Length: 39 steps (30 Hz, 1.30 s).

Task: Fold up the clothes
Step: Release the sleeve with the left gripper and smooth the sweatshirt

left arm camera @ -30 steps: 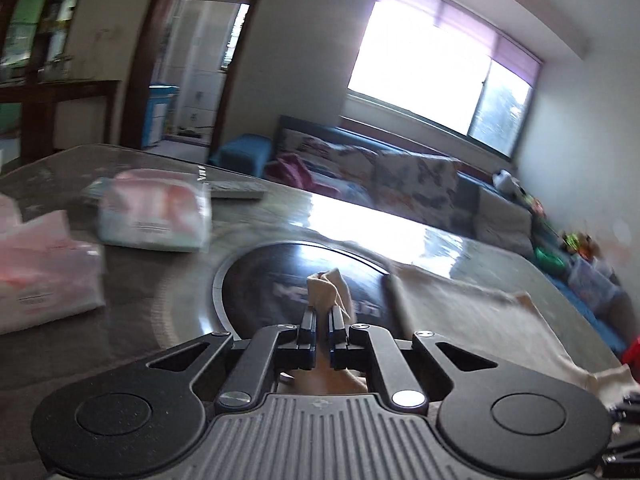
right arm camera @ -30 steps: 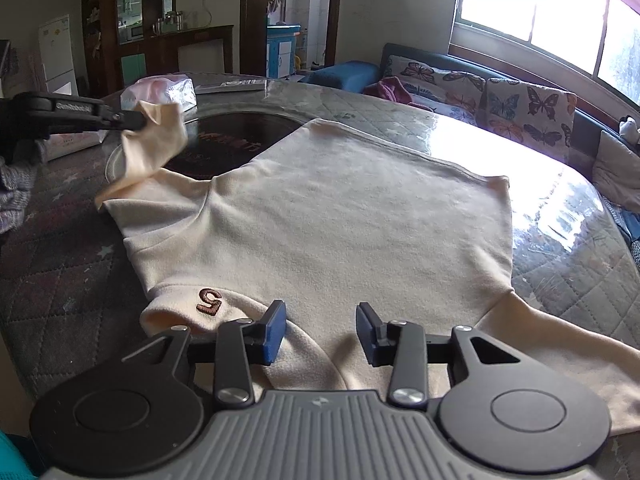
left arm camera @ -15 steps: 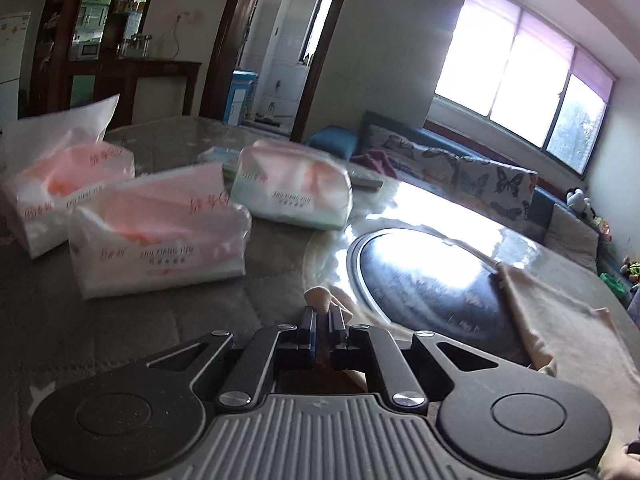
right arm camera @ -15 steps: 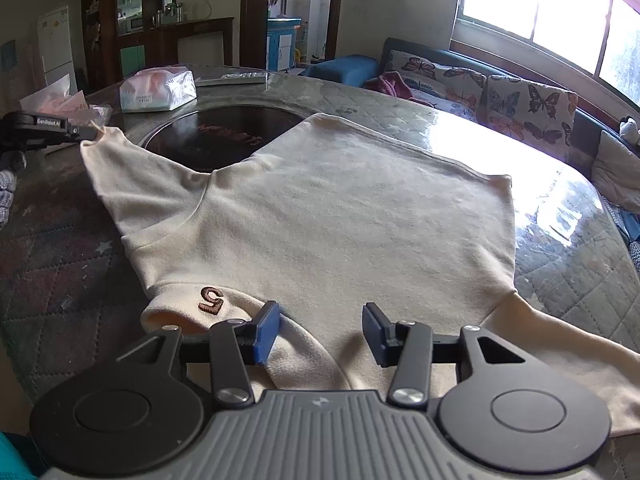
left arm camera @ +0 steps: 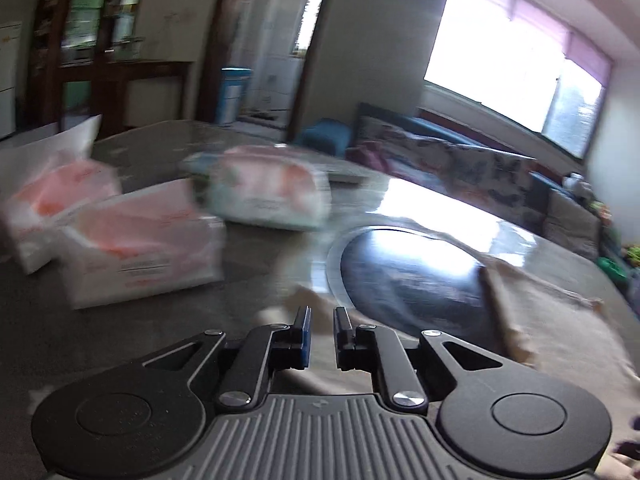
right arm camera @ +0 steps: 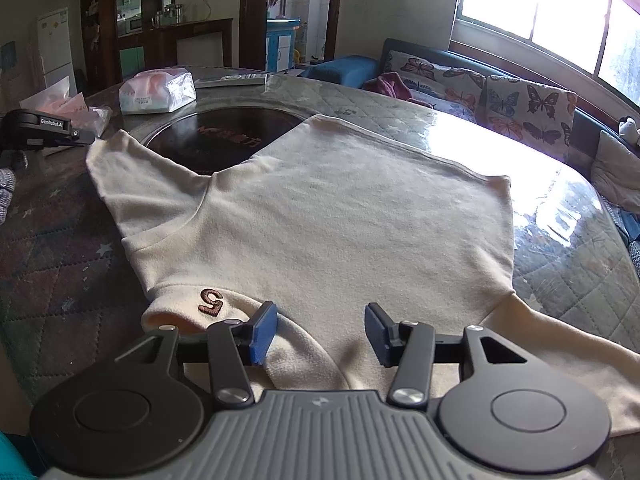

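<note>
A cream sweater [right arm camera: 340,216] lies spread flat on the table, a brown "5" [right arm camera: 211,300] on its collar nearest me. Its left sleeve [right arm camera: 116,168] stretches out flat toward the far left. My left gripper [right arm camera: 90,140] sits just beyond that sleeve's cuff. In the blurred left wrist view, the left gripper [left arm camera: 323,330] shows a narrow gap between its fingers, and the pale sleeve end [left arm camera: 280,312] lies under and ahead of them, not pinched. My right gripper [right arm camera: 320,330] hovers open over the collar, holding nothing.
Several tissue packs [left arm camera: 140,248] stand at the table's far left, one more [right arm camera: 158,92] beside a remote [right arm camera: 236,79]. A dark round insert [right arm camera: 224,136] sits in the table, partly under the sweater. A butterfly-cushion sofa [right arm camera: 500,100] stands behind. The quilted table cover [right arm camera: 60,260] shows at left.
The left gripper pulled the sleeve out to the left, laid it flat and let go, its fingers now slightly apart. The right gripper has stayed put, open.
</note>
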{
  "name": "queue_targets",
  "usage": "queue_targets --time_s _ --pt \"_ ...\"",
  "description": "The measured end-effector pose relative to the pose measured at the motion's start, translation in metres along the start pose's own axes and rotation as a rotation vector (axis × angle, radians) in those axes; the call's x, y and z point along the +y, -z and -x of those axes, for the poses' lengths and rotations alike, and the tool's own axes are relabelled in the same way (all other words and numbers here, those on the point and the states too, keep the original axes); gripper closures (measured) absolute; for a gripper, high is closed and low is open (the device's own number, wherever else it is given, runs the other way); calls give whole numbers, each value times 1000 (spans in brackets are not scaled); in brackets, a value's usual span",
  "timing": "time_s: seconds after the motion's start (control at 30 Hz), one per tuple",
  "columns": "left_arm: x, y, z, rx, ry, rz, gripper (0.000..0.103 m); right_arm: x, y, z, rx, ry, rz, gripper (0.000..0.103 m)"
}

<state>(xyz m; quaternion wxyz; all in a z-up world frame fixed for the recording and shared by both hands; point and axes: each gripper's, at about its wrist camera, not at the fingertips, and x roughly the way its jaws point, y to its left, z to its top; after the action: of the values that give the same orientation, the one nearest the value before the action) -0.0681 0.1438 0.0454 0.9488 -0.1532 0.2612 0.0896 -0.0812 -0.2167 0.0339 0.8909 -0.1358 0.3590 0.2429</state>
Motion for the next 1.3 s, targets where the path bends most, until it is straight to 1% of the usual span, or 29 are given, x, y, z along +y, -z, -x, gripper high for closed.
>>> queue_targets --time_s 0.13,0.2,0.23,0.27,0.4,0.43,0.5,0.63,0.77,0.83,0.97,1.07,1.17,1.3 --pt "-54 4 -2 50 214 -63 90 -1 0 1 -5 3 -9 51" --pt "-77 7 -9 84 304 -68 90 -2 1 2 -6 5 -11 43" --pt "-89 9 -14 99 338 -71 90 -2 2 2 -7 6 -12 43" --pt "-97 11 -18 112 360 -76 90 -2 2 2 -7 5 -14 43" --pt "-126 18 -40 148 401 -104 90 -3 3 2 -6 3 -21 43" --pt "-132 20 -45 157 407 -106 90 -4 3 2 -6 1 -24 42" --pt "-135 21 -57 176 392 -90 90 -4 3 1 -5 -1 -28 42" --pt "-125 25 -73 213 333 -61 90 -5 4 0 -3 -5 -30 41" --pt "-116 29 -72 227 333 -51 90 -8 5 -2 0 -12 -39 39" --pt "-118 25 -73 231 346 -34 88 -9 5 -2 0 -15 -42 39" --pt "-127 15 -79 220 358 -45 85 -11 5 -2 -5 -17 -49 39" --pt "-130 15 -94 256 330 -43 87 -15 5 0 -11 -10 -61 39" --pt "-128 16 -94 253 334 -36 86 -20 4 3 -18 -3 -74 39" --pt "-131 17 -90 246 330 -54 84 -32 2 5 -29 2 -103 39"
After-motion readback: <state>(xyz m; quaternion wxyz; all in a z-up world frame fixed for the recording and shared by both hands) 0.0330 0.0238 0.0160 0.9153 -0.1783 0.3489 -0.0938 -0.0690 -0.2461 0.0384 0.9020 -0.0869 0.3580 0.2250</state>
